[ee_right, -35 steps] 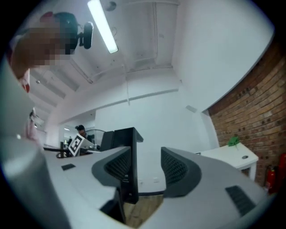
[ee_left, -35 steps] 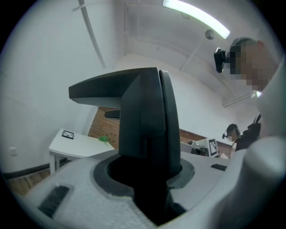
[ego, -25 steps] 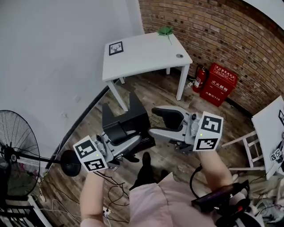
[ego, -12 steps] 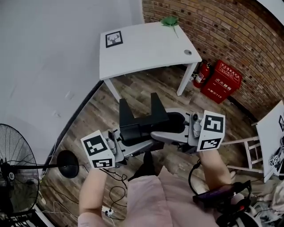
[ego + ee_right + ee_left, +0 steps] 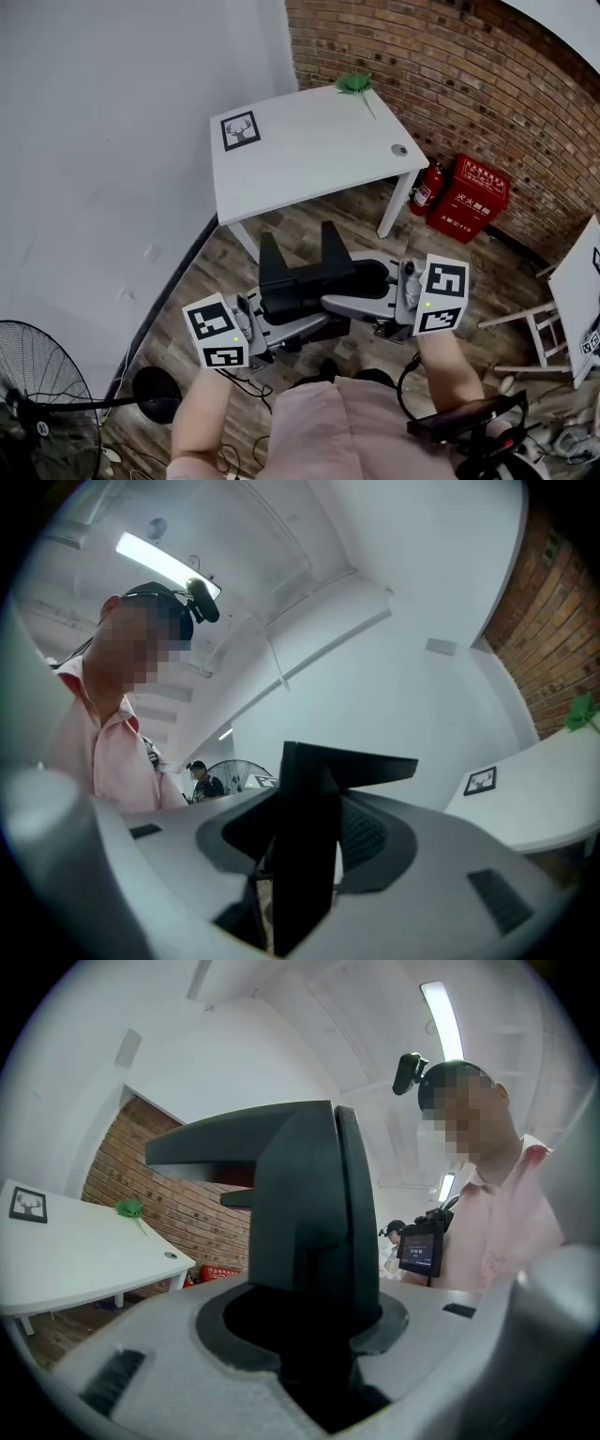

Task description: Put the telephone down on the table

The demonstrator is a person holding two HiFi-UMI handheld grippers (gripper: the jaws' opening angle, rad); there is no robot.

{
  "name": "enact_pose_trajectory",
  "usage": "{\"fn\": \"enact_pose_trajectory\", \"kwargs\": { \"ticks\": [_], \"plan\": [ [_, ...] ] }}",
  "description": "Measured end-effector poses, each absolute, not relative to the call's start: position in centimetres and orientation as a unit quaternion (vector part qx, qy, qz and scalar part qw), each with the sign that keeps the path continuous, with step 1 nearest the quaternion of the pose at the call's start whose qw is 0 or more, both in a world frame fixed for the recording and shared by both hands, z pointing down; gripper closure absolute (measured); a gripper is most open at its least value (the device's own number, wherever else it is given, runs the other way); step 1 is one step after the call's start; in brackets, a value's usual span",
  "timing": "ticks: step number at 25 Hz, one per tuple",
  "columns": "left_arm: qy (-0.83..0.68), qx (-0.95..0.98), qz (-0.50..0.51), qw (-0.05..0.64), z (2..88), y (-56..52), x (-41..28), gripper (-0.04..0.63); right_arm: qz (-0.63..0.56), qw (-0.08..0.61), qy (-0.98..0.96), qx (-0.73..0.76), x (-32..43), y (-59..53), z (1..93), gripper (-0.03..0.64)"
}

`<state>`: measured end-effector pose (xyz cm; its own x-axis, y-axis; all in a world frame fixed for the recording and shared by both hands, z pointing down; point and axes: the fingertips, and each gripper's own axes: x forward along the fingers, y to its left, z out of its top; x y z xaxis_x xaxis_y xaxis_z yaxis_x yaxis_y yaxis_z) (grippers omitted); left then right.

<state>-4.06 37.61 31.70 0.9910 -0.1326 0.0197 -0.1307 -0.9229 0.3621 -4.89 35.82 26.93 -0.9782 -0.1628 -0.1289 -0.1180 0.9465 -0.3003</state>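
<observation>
So the left claw (image 5: 292, 322) and right claw (image 5: 349, 292) are both clamped tight on the chunky black plastic telephone (image 5: 298, 274), one from each side. It's up in the air just short of the white rectangular bench (image 5: 309, 155), not touching it.

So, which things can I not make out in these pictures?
- The telephone: its keys and handset. The head view shows only a dark shape, and both gripper views show only a close edge.
- Tips of the left tongs and right tongs: covered by the telephone they clamp.
- The green thing on the table: too small in the head view to name.
</observation>
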Motion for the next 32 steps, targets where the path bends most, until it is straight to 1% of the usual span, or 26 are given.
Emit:
{"fn": "enact_pose_trajectory", "kwargs": {
  "ticks": [13, 20, 32],
  "plan": [
    [-0.060, 0.973, -0.005, 0.222, 33.6, 31.6, -2.9, 0.434, -0.177, 0.067, 0.978, -0.091, -3.7, 29.5, 28.9, 0.430],
    [-0.071, 0.965, -0.008, 0.253, 35.2, 24.6, -2.0, 0.434, -0.199, 0.061, 0.974, -0.086, -3.0, 22.3, 30.6, 0.426],
    [-0.103, 0.955, -0.007, 0.278, 36.0, 11.3, 0.6, 0.434, -0.231, 0.062, 0.969, -0.057, -0.4, 8.8, 31.4, 0.428]
  ]
}}
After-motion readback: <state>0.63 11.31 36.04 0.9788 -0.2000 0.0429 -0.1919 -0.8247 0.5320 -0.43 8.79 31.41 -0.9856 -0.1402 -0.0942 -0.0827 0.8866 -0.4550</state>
